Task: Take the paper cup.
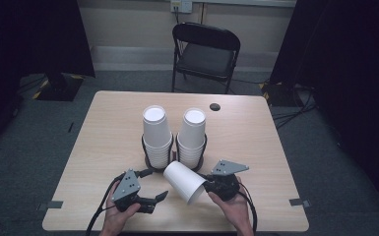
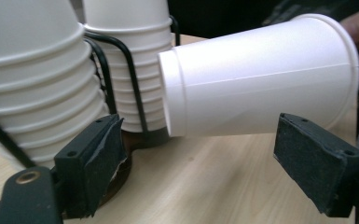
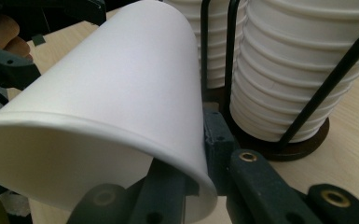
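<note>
Right tongs (image 1: 207, 186) pinching the rim of a single white paper cup (image 1: 184, 181), wall caught between the pressed-together jaws, cup carried on its side clear of the counter (image 1: 256, 147) with its base aimed toward ten o'clock, likely just pulled for handing across or setting down. Left tongs (image 1: 161, 196) spread and bare, waiting at eight o'clock of the cup, seemingly ready to take its body. Two stacks of cups (image 1: 156, 135) upside down in black wire holders (image 1: 150, 156) at twelve o'clock, kept upright and within reach.
</note>
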A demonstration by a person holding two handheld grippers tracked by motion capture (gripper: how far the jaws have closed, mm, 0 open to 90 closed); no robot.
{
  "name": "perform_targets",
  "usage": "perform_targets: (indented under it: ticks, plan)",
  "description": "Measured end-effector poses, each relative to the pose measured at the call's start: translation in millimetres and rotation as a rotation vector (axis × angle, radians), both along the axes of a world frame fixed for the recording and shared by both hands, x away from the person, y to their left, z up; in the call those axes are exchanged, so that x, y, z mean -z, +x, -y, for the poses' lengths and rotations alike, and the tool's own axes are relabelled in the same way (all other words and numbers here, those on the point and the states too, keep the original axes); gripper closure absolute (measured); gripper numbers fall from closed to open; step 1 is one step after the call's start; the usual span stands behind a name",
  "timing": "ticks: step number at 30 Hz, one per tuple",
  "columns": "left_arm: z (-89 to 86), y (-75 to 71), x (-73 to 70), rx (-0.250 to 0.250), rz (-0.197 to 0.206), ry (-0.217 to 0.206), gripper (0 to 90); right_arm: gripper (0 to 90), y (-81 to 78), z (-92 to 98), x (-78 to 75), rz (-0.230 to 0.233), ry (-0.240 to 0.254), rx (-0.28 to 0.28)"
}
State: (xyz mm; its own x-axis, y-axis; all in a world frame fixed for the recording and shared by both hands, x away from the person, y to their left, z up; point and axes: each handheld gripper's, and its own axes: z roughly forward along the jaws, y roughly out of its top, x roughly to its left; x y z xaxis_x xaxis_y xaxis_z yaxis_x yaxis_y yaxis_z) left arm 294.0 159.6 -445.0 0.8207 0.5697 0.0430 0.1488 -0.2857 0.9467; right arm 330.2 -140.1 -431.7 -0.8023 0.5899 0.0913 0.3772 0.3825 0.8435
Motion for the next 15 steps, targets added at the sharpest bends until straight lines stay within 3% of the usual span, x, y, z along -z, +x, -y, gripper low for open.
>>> perform_targets:
  ticks: [4, 7, 9, 13, 15]
  plan:
    - [10.8, 3.6, 2.1, 0.037, 0.051, 0.075, 15.5, 86.7, 3.1, -2.5, -1.7, -0.018, -0.033, -0.035]
    - [15.1, 5.9, 0.2, 0.058, 0.071, 0.09, 15.5, 86.7, 6.2, -7.2, -3.0, -0.035, -0.066, -0.066]
    - [20.6, 6.2, -2.4, 0.083, 0.099, 0.143, 15.9, 86.8, 8.6, -9.8, -3.6, -0.055, -0.101, -0.077]
    - [25.2, 5.1, -0.1, 0.134, 0.109, 0.179, 16.1, 86.7, 13.9, -11.2, -5.3, -0.082, -0.147, -0.103]
    - [26.8, 5.0, 1.9, 0.135, 0.112, 0.192, 15.3, 86.7, 15.0, -11.3, -5.8, -0.084, -0.152, -0.11]
